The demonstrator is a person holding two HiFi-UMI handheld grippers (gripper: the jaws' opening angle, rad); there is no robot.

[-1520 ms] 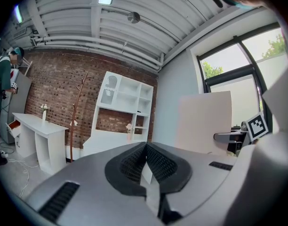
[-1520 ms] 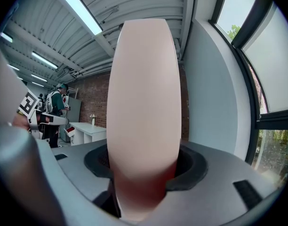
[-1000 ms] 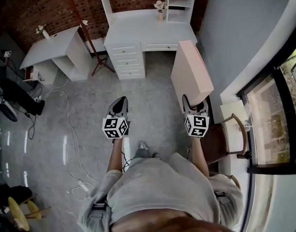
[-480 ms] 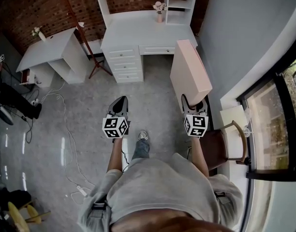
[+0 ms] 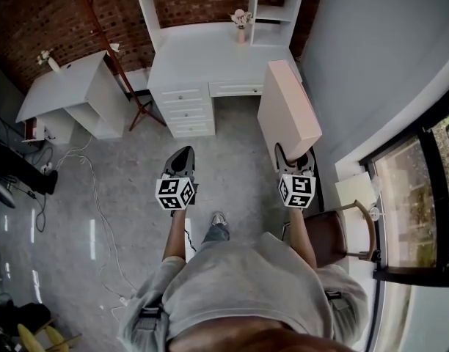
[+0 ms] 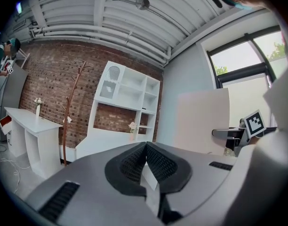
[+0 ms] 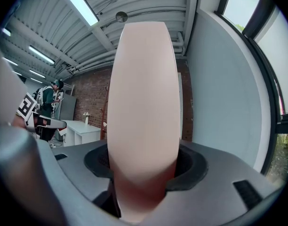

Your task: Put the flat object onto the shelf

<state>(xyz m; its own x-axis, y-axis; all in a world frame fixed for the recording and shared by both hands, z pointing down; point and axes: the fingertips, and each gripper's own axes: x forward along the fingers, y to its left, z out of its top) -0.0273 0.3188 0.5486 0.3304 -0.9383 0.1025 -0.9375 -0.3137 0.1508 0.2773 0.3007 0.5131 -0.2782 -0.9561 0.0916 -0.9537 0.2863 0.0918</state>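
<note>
Board [image 5: 289,112]: flat, pale pink, up in the air and standing on edge, sticking forward from the right gripper [image 5: 294,160]. Jaws clamped on its near end, one pad per face. In the right gripper view it fills the centre and blocks what's dead ahead.

Left gripper [image 5: 182,156]: jaws together, nothing between them, held level beside the right one, well apart from the board.

Ahead of the board's far end: white desk [image 5: 210,53] with drawers against a brick wall [image 5: 48,6]. The shelf [image 5: 272,9] stands on the desk's back edge, with a small flower vase [image 5: 241,22] just beside it. The board is not on the shelf yet.

Low white table [image 5: 70,79] left of the desk, wooden chair [image 5: 342,226] by the window [image 5: 415,174] at right, cable [image 5: 100,196] loose on the floor.
</note>
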